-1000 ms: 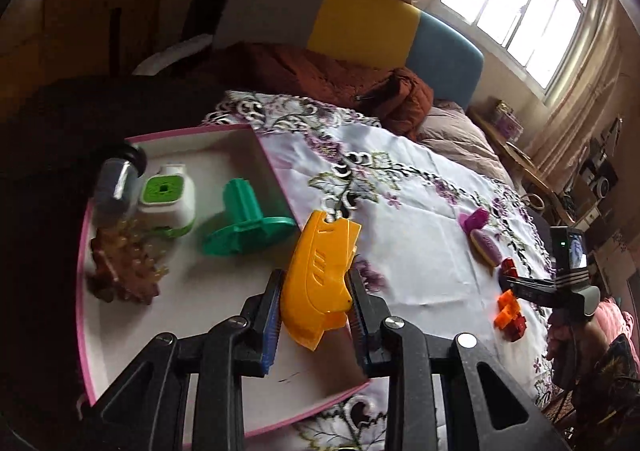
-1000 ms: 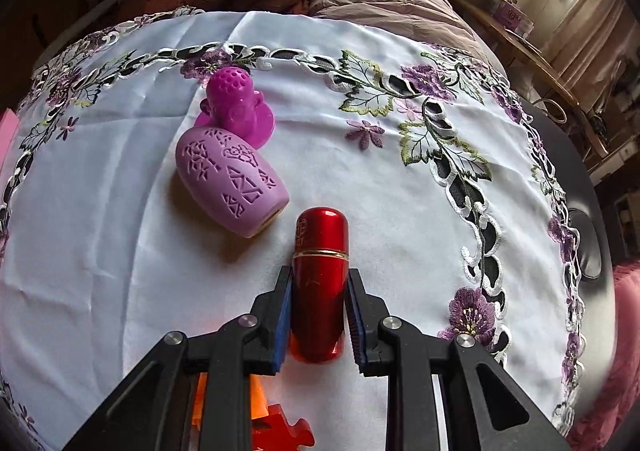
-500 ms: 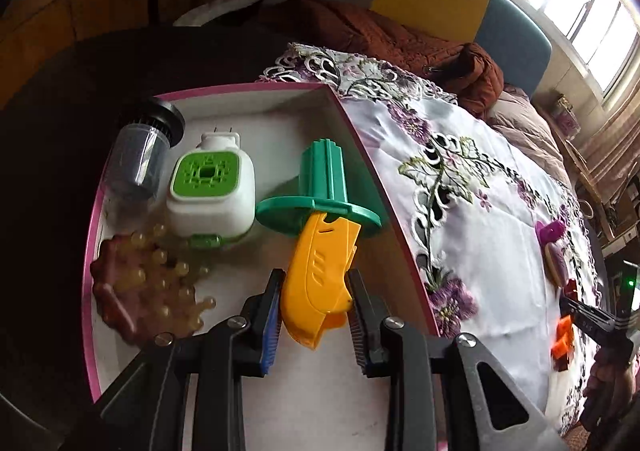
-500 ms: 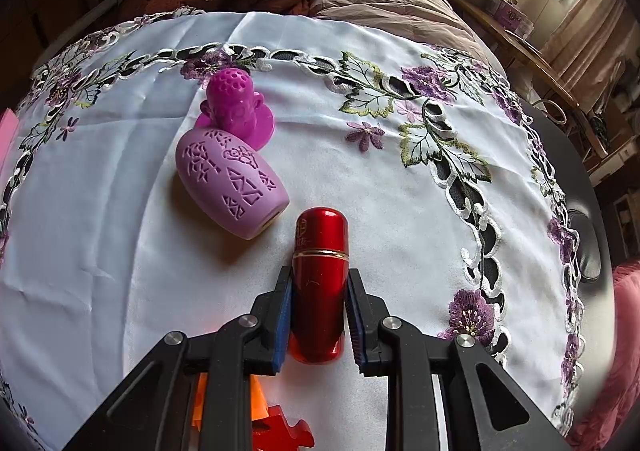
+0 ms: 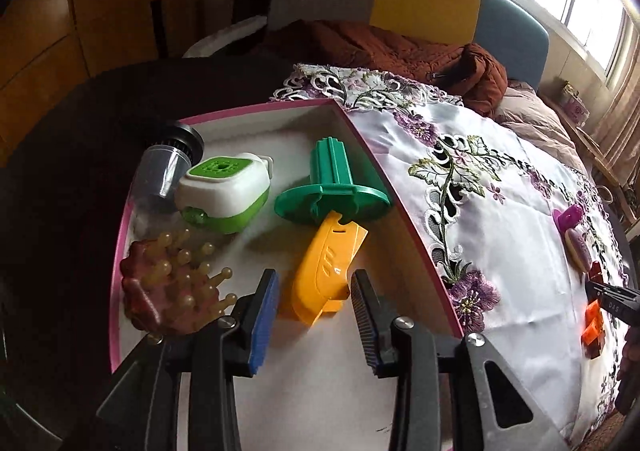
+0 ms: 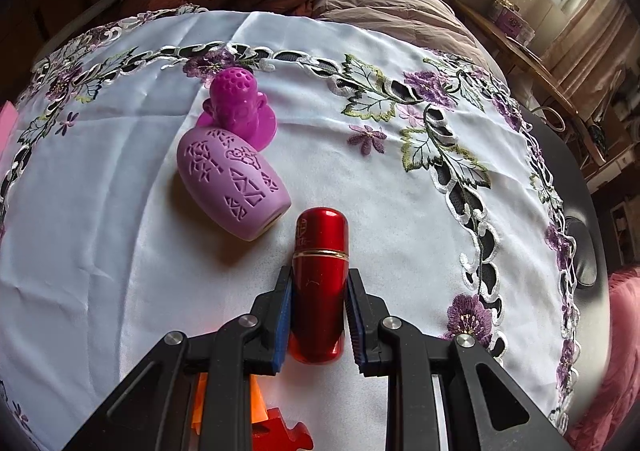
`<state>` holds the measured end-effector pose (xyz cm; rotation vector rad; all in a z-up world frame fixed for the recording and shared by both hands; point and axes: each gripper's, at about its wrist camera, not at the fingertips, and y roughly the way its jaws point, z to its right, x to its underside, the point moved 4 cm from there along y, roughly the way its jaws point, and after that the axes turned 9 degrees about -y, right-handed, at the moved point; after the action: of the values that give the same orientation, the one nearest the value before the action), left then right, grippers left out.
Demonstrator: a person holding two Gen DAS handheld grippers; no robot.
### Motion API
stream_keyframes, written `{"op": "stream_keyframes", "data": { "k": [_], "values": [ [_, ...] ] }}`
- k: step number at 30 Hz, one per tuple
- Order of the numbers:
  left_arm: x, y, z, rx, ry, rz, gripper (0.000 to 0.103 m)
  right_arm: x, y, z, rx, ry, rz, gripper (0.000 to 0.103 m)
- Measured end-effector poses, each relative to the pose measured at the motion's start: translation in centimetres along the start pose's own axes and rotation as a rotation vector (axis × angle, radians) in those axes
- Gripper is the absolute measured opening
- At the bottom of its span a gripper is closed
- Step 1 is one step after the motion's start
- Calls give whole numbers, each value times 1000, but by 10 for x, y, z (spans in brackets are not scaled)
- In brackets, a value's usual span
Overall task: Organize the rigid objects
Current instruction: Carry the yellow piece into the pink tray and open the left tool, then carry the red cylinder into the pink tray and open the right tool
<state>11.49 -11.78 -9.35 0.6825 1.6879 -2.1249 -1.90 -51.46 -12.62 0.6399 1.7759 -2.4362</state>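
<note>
In the left wrist view a yellow plastic piece point(image 5: 325, 270) lies on the floor of the pink-rimmed white tray point(image 5: 384, 187), its far end against a green flanged part point(image 5: 333, 191). My left gripper point(image 5: 316, 303) straddles the yellow piece with its jaws opening, and gaps show between the pads and the piece. In the right wrist view my right gripper point(image 6: 318, 305) is shut on a red metal capsule point(image 6: 320, 283) that rests on the white embroidered tablecloth point(image 6: 120, 251).
The tray also holds a green-and-white box point(image 5: 224, 193), a grey filter cup point(image 5: 168, 165) and a brown knobbed brush point(image 5: 174, 291). A lilac patterned egg point(image 6: 232, 187) and a magenta figure point(image 6: 240, 107) lie beyond the capsule. Orange and red pieces point(image 6: 276, 423) sit under the right gripper.
The left gripper carried the yellow piece left over the tray, lowered it onto the tray floor by the green part, and its jaws spread off it. The right gripper held still.
</note>
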Motion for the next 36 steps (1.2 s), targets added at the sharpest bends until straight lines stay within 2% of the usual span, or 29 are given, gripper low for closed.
{"op": "stream_keyframes", "data": {
  "k": [10, 17, 28, 36],
  "values": [
    [17, -48, -5, -10, 19, 86, 37, 0, -1, -4, 34, -34, 7, 25],
    [21, -64, -18, -11, -15, 102, 37, 0, -2, -5, 52, -39, 12, 25],
    [26, -89, -63, -58, -107, 157, 37, 1, -4, -9, 75, -61, 15, 25],
    [31, -95, -97, -101, -172, 166, 37, 0, -6, -14, 27, -45, 32, 25]
  ]
}}
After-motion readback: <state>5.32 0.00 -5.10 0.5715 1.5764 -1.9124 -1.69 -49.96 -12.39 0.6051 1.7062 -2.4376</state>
